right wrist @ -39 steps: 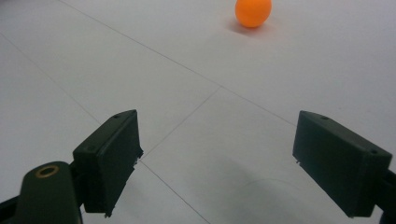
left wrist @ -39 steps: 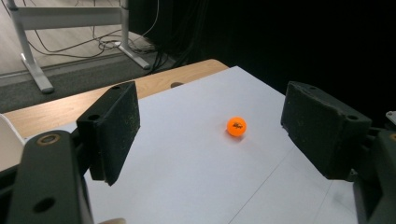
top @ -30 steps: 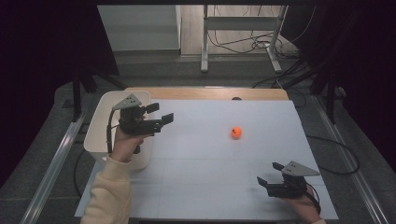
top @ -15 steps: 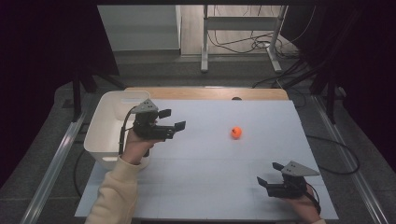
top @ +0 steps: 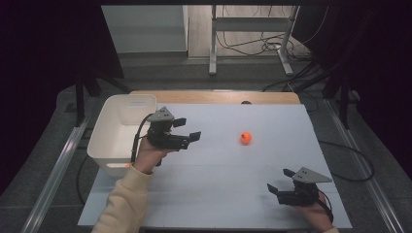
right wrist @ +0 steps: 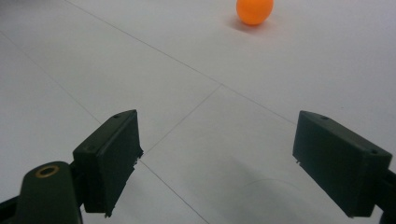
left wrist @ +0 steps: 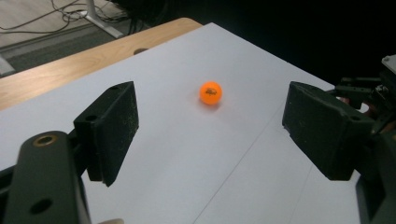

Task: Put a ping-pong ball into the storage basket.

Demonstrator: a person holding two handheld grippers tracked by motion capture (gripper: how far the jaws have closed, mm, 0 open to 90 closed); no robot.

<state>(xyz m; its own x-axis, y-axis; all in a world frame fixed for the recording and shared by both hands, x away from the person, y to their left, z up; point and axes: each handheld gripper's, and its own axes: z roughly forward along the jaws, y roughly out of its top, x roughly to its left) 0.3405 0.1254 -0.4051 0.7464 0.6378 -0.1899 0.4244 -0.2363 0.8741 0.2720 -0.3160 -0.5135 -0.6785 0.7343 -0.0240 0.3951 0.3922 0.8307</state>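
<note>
Orange ball (top: 246, 138) sits loose on bench; we reach w/ left claw (top: 187, 138), jaws apart, empty; next: straddle ball & clamp

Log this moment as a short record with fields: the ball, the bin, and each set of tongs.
ball: orange ball lies alone on the white table, touching nothing
bin: white bin at the table's left edge
left tongs: left tongs beside the bin, open, nothing between the jaws, aimed at the ball
right tongs: right tongs near the table's front right, open, nothing held
</note>
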